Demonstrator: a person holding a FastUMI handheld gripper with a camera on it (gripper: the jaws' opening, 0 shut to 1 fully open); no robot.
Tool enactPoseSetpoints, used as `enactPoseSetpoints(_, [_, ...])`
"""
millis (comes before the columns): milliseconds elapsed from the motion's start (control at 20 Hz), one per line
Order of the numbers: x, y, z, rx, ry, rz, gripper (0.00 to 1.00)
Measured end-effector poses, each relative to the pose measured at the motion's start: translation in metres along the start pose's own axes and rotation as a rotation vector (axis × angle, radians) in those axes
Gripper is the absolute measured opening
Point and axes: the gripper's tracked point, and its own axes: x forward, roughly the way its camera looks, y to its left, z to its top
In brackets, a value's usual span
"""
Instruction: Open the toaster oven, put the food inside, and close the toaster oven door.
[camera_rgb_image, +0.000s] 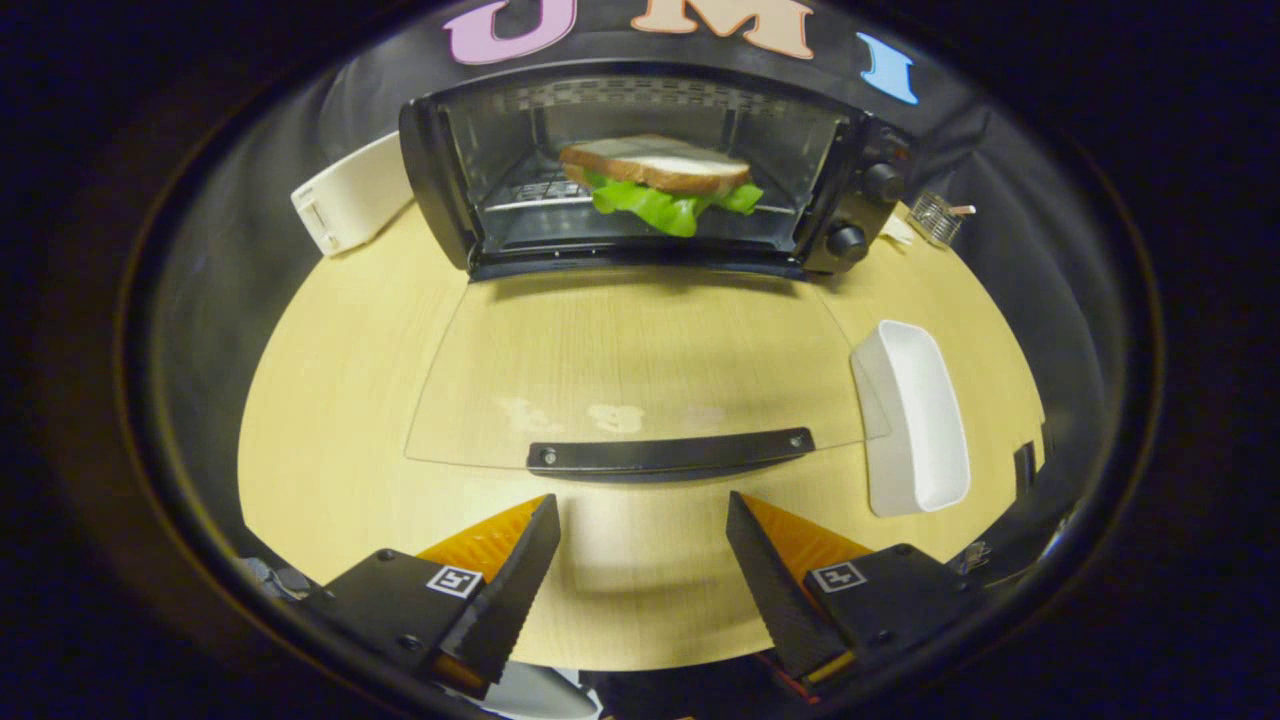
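Observation:
A black toaster oven (850, 190) stands at the far side of the wooden table (340, 420). Its glass door (640, 360) is folded down flat toward me. The door's black handle (670, 452) lies just ahead of my fingertips. On the wire rack inside the oven rests a sandwich (655, 175) with brown bread and green lettuce. My gripper (643, 512) is open, with nothing between its fingers, only bare tabletop. The fingers hover just short of the handle.
A white rectangular dish (915, 420) lies on the table to the right of the open door. A white boxy appliance (350, 195) stands left of the oven. Something small and metallic (938, 215) sits behind the oven's right side.

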Motion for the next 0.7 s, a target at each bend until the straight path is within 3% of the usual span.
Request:
enactPoseSetpoints(350, [0.002,-0.003,0.006,0.032,0.030,-0.053,1.00])
enactPoseSetpoints(700, [-0.039,-0.006,0.044,0.027,-0.051,-0.128,1.00])
